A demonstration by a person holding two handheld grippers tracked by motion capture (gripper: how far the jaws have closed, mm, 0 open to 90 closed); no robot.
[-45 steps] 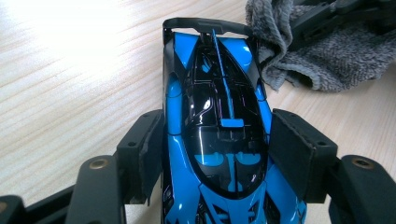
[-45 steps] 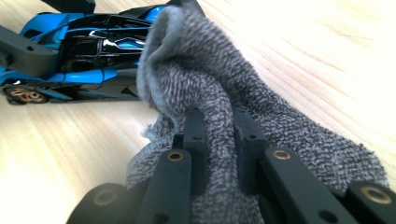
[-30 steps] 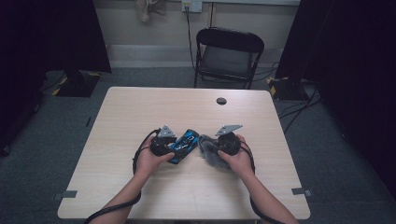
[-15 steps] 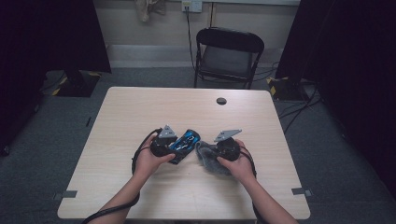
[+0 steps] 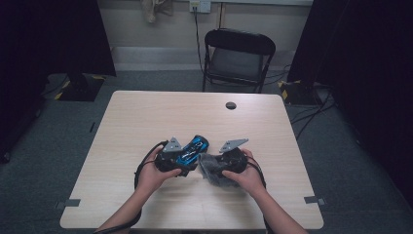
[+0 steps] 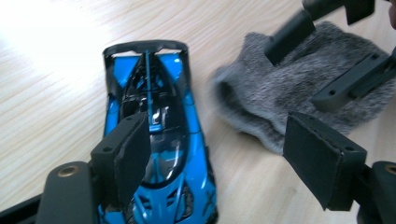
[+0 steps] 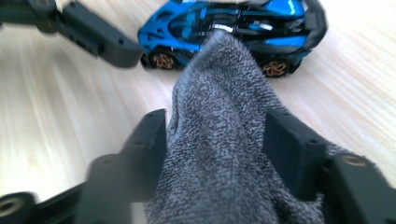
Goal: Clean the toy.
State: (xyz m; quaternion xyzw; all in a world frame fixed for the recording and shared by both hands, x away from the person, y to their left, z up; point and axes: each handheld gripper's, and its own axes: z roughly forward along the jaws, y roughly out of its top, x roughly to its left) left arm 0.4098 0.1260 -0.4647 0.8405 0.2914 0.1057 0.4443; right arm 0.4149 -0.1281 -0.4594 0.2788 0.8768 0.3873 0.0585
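Observation:
A blue toy car (image 5: 195, 148) lies on the wooden table (image 5: 146, 117). My left gripper (image 6: 222, 140) hovers over the car (image 6: 159, 116) with its jaws wide apart. One pad is above the car's roof and the other stands off to the side, so nothing is pressed. A grey fuzzy cloth (image 5: 212, 171) lies beside the car, its tip touching the car (image 7: 224, 23). My right gripper (image 7: 217, 121) has just been opening. The cloth (image 7: 219, 154) still bulges up between its parted jaws. The left gripper view shows the right gripper (image 6: 299, 72) over the cloth (image 6: 280, 93).
A small black round thing (image 5: 231, 105) sits near the table's far edge. A black folding chair (image 5: 238, 53) stands behind the table. Dark curtains hang at both sides. One jaw of the left gripper (image 7: 102, 39) reaches in next to the car.
Both hands have drawn back slightly toward the near edge of the table. The right gripper's jaws have parted, and the grey cloth now sags wider beneath them.

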